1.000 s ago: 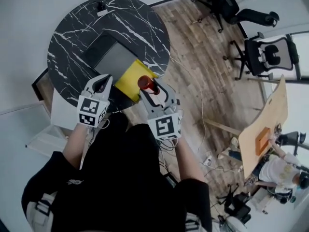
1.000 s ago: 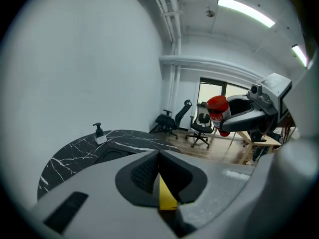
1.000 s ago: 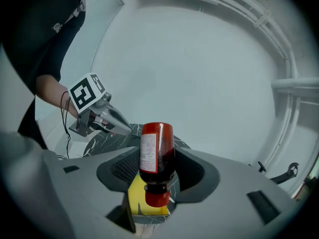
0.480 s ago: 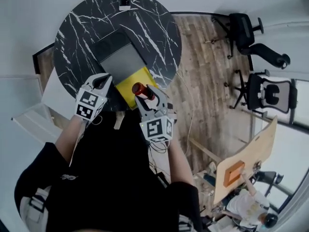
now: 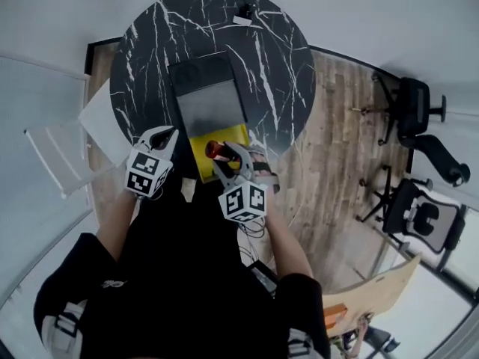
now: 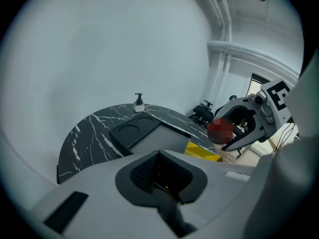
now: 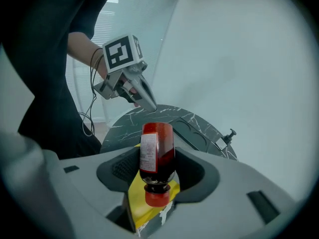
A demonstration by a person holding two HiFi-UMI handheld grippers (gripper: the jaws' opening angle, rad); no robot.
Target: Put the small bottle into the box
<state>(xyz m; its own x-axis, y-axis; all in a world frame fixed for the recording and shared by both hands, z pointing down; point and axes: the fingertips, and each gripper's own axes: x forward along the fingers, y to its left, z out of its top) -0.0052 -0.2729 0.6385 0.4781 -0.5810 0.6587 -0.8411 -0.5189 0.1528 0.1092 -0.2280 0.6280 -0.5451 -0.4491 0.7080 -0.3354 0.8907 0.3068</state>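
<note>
Head view: I hold the right gripper point(image 5: 224, 154) over the near edge of the round, black, marble-patterned bench point(image 5: 288, 58). Its jaws are clamped on the small bottle point(image 5: 215, 150), which hangs in the air above a yellow pad point(image 5: 233, 134) and is not yet in the black-and-grey box point(image 5: 209, 99) just beyond that pad. The left gripper point(image 5: 165, 134) hovers beside it, at the bench's rim. Only the right gripper view resolves the bottle: dark red contents, a white label and a red cap pointing back toward the camera, with the jaws pressed on both flanks. Only the left gripper view shows the left jaws, which are drawn together with nothing between them. It also shows round recesses in the box's black part, and there the bottle is only an indistinct red patch. A small pump dispenser point(image 5: 243, 13) stands at the bench's far edge. Only the head view takes in the room: wood-plank floor point(image 5: 337, 148), black office chairs point(image 5: 415, 111) at right, pale walls.
</note>
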